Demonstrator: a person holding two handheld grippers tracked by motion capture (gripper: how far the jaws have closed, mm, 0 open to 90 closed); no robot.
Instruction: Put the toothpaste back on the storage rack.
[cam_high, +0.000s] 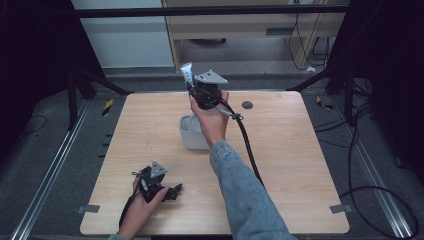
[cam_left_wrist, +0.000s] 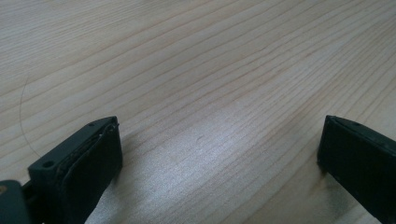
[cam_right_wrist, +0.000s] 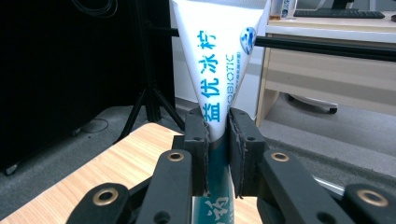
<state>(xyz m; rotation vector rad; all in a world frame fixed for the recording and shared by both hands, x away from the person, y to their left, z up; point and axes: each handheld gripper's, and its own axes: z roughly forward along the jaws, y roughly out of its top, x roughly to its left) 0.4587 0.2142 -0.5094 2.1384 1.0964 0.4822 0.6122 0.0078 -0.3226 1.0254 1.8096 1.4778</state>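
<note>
Upper centre of the high view, right gripper (cam_high: 192, 84) has its fingers clenched on a white toothpaste tube (cam_high: 187, 73), crimped end pointing up, held above the white cup (cam_high: 191, 132) mid-desk. Right gripper view: pads (cam_right_wrist: 198, 140) pinch the tube (cam_right_wrist: 217, 60) low on its flat body, blue lettering running along it. Likely step: drop the tube into the cup. To do it well, line the tube's lower end over the cup mouth, keep it near upright, lower until it's inside the rim, then let go; a tilted entry could tip the cup. Lower left of the high view, left gripper (cam_high: 172, 191) rests on the desk (cam_high: 280, 165), fingers released and spread wide, nothing between them (cam_left_wrist: 219, 154). Desk is pale wood grain, mostly bare, with a dark round spot (cam_high: 247, 105) near the far edge. Around it: grey carpet, black stands, cables, light cabinets at top.
</note>
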